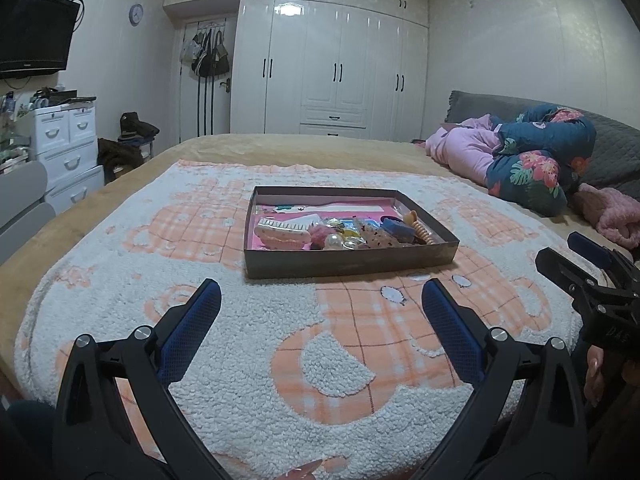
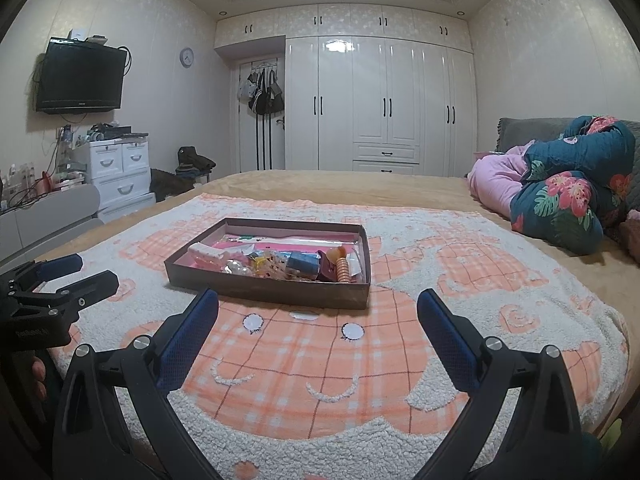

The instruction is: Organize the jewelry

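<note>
A shallow brown box [image 1: 348, 264] [image 2: 264, 290] with a pink lining lies on the blanket ahead of both grippers. Inside it sit mixed accessories: a pink comb-like clip [image 1: 282, 236], a blue piece [image 1: 396, 227] [image 2: 302, 263], an orange spiral hair tie [image 1: 424, 234] [image 2: 343, 270] and several small clear-wrapped trinkets [image 1: 344, 236]. My left gripper [image 1: 320, 300] hovers open just short of the box's near wall, nothing between its blue pads. My right gripper [image 2: 318, 308] is open too, near the box's right corner. Each gripper shows at the edge of the other's view.
A white and peach fleece blanket [image 1: 248, 360] [image 2: 320, 364] covers a tan bed. Folded floral and pink bedding [image 1: 532, 160] [image 2: 568, 196] lies at the right. White drawers [image 1: 68, 148] and a wall TV [image 2: 80, 76] stand left; wardrobes [image 1: 336, 72] fill the far wall.
</note>
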Demonstrator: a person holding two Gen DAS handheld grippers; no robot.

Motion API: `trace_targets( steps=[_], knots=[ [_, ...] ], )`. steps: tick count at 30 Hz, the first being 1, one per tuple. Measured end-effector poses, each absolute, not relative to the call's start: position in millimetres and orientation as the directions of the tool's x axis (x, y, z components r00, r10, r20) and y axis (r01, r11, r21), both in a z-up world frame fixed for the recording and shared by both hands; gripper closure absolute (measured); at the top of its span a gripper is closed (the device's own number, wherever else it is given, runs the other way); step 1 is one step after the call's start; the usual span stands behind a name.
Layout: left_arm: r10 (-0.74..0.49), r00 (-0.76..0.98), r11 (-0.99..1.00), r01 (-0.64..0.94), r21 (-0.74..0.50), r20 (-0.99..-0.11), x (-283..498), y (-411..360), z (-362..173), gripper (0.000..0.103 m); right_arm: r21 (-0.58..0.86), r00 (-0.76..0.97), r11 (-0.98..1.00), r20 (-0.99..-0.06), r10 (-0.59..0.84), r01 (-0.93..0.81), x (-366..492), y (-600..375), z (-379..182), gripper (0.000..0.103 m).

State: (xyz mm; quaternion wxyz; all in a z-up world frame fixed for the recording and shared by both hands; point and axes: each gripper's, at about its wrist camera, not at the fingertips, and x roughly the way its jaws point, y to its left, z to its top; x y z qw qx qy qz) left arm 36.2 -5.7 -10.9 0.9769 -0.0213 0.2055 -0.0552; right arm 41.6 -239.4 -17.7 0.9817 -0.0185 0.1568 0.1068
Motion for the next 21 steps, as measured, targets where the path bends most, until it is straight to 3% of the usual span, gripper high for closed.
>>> trace_targets(
  steps=[21],
  knots=[
    [-0.107, 0.909, 0.994, 0.089, -0.064, -0.403, 37.2, -3.6, -9.9, 0.011, -0.002, 0.928, 0.977, -0.312, 0.203, -0.215, 41.1, -239.8, -18.4, 0.006]
  ],
)
